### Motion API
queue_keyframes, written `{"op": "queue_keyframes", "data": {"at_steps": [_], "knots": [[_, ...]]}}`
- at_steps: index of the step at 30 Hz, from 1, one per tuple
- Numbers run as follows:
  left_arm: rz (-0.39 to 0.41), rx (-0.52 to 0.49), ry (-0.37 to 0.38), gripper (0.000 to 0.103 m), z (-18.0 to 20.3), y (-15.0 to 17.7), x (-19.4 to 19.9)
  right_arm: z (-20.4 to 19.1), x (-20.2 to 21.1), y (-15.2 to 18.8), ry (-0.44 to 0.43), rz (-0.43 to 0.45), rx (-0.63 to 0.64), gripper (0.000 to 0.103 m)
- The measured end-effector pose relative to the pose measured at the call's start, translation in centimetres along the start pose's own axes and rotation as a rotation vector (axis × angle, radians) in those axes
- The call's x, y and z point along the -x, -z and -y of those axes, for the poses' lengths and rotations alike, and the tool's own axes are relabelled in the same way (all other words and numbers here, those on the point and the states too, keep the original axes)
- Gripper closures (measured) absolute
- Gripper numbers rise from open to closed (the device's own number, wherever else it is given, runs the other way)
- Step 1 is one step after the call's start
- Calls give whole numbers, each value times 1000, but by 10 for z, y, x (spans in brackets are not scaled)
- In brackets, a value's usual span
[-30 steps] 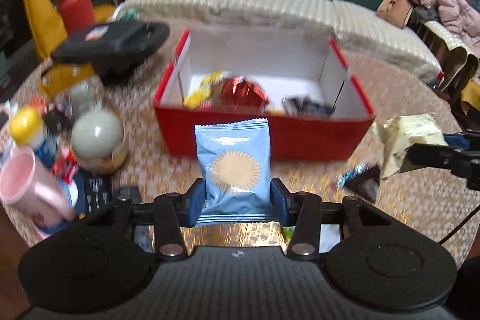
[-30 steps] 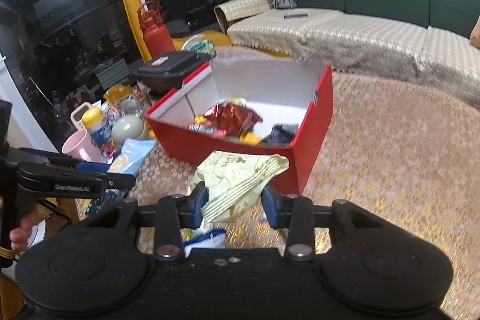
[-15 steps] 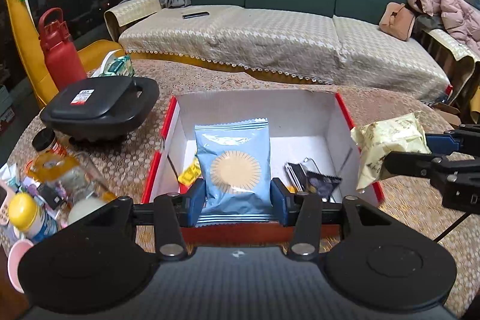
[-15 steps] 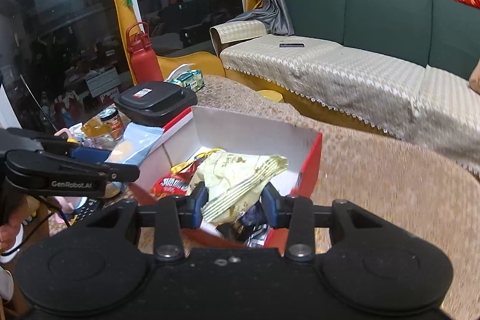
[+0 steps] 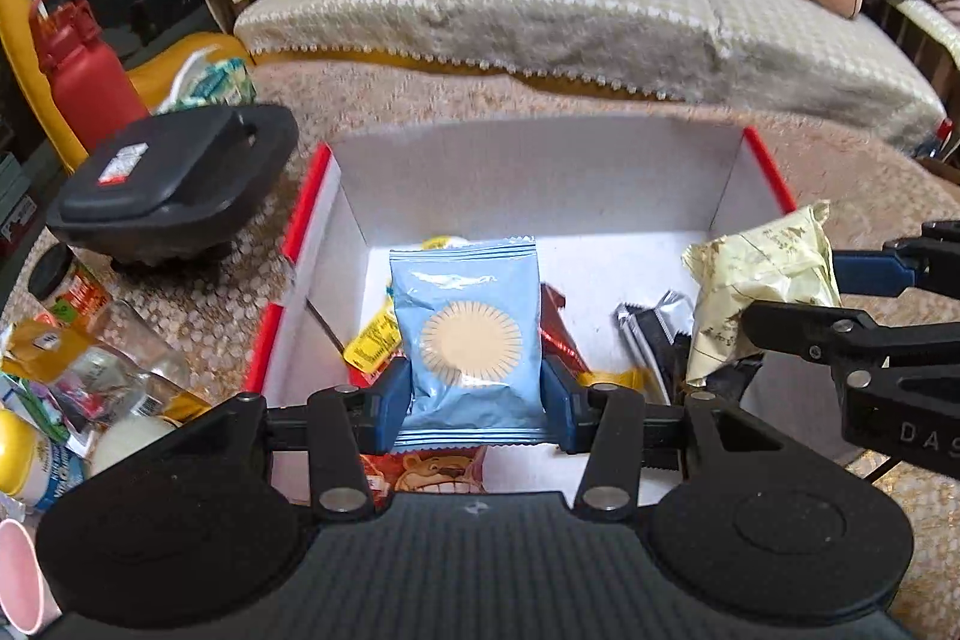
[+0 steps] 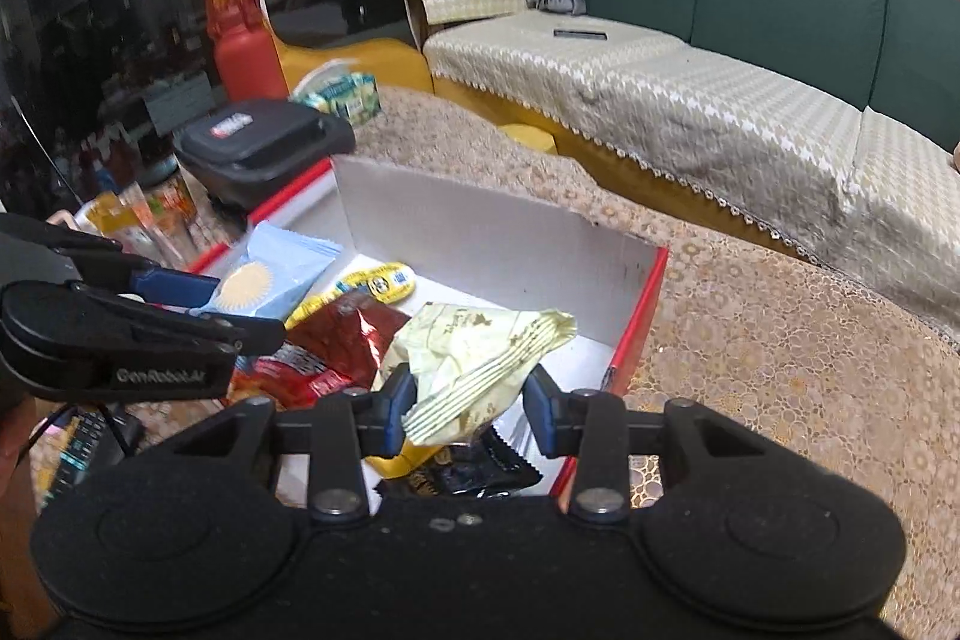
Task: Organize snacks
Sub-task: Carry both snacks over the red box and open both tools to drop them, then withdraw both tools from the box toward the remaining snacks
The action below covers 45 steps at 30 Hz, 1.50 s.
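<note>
A: From the left wrist, the left gripper [image 5: 477,394] clamps a blue packet [image 5: 468,340] upright over the red box [image 5: 300,244]; a cartoon-faced wrapper [image 5: 438,469] shows just beneath it.

B: The right wrist hides that, but shows a dark packet [image 6: 480,472] under the right gripper [image 6: 468,403], which pinches the pale yellow packet [image 6: 480,352] (crumpled, tilted) above the box's right end.

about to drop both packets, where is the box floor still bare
Bare white floor runs along the red box's back wall and its right side. The near-left is crowded with the yellow packet, red bag and black wrappers.
</note>
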<state>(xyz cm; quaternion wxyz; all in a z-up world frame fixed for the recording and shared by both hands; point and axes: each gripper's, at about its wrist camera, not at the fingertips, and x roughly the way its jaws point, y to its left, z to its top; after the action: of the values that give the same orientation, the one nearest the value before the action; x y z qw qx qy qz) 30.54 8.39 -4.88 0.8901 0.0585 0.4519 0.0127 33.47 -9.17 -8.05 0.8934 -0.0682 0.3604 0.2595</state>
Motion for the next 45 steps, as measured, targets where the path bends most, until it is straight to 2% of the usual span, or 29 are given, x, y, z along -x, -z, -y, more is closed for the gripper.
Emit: {"op": "queue_keyframes", "data": {"at_steps": [8,13,22,25,27,31,33,35,39,45], "knots": [[-60,-52,-14,56,14,8,-25,-10,-24,9,27,-77,80,65],[-76,-62,-4,55,18,13,-29,-10,-28,12,27,-104,83,65],[-37,-6,18,30,13,20,-9,-7,-13,15,6,-98,46,64],[-10,6,30,26,10,22,3,-5,-5,16,2,-88,27,62],[4,13,35,26,9,23,12,-4,3,17,-3,-76,15,59],[40,24,48,23,8,27,31,-1,23,18,-17,-38,-12,44],[58,26,56,22,8,29,41,-1,33,19,-21,-22,-21,40],[73,25,60,22,9,32,51,0,43,20,-23,-6,-32,25],[105,32,78,21,9,38,69,0,61,25,-34,18,-48,21],[158,39,109,14,9,54,94,4,86,39,-37,46,-73,8]]}}
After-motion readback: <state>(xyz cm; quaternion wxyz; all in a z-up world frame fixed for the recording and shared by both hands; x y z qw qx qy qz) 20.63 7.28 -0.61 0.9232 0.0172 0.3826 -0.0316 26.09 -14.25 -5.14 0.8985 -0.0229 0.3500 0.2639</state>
